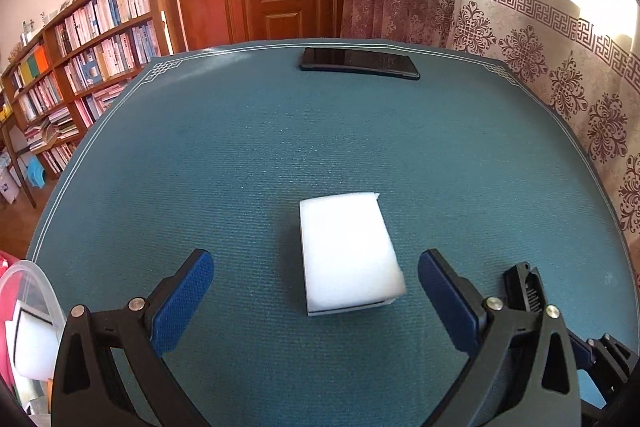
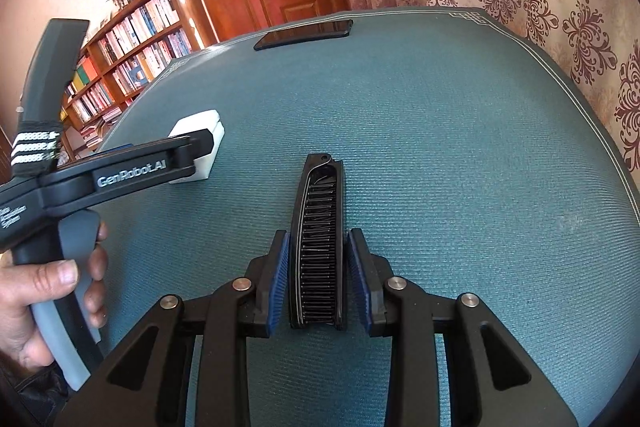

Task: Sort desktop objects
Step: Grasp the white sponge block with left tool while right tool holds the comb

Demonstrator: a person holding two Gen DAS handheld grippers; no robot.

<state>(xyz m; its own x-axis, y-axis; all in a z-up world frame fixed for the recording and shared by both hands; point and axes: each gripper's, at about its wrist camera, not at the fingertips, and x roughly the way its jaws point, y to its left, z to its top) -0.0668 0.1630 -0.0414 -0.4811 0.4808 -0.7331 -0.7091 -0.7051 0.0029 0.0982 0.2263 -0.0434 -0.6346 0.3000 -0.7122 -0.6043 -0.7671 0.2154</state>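
On the teal mat (image 1: 240,155), my left gripper (image 1: 316,301) spreads wide around the white sponge (image 1: 348,251). My right gripper (image 2: 318,279) brackets the black comb (image 2: 320,243), barely apart; next, I'd squeeze and lift.

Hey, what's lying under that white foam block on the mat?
The white foam block sits on a thin white slab with a dark seam, resting on the teal mat. Whatever lies beneath that is covered.

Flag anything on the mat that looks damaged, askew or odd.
Little stands out. The white foam block has a small nick at its far right corner and lies slightly skewed. The black comb sits between the right hand-held gripper pads; the phone lies flat at the far edge.
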